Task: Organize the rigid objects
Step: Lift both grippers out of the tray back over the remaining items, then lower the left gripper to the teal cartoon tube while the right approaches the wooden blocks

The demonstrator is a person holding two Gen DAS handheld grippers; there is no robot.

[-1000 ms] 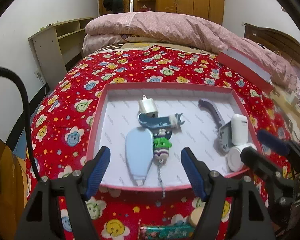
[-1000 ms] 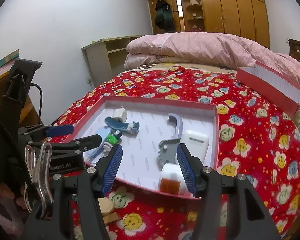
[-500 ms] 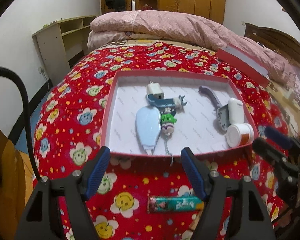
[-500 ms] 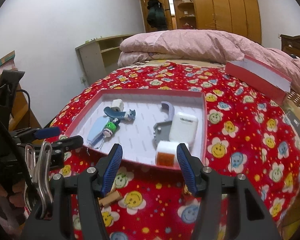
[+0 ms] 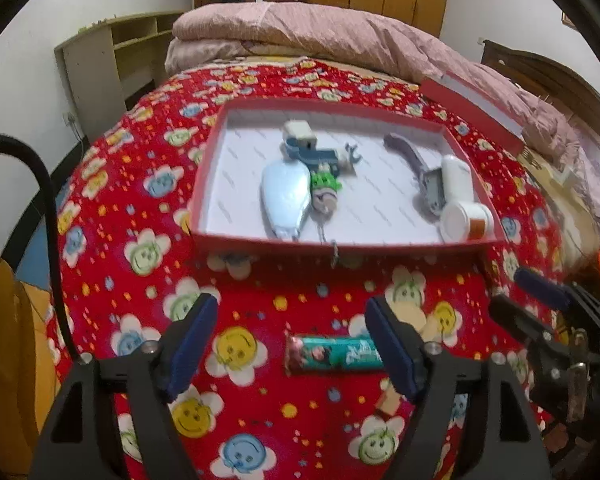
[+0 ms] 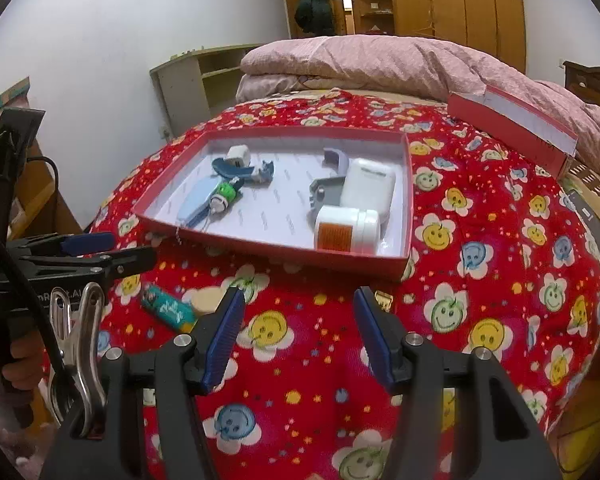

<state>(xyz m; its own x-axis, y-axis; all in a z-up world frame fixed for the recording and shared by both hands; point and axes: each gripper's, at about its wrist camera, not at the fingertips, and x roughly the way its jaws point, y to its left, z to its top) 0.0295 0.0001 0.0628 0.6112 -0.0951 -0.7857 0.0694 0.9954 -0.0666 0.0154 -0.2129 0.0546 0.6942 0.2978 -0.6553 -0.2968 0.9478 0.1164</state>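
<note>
red flower-face bedspread (image 5: 140,208), red tray (image 5: 204,184)

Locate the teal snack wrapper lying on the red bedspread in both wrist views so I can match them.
Left wrist view: the teal snack wrapper lies low in the centre, on the bedspread in front of the red tray, its right end behind a finger.
Right wrist view: the wrapper lies lower left, below the tray's near-left corner.
Shared landmark: the white jar with an orange label in the tray's near-right corner.

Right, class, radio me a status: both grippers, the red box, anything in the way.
Left gripper opening, empty; right gripper open, empty. Red box holds several items. Teal wrapped bar outside on blanket. Path unobstructed.
</note>
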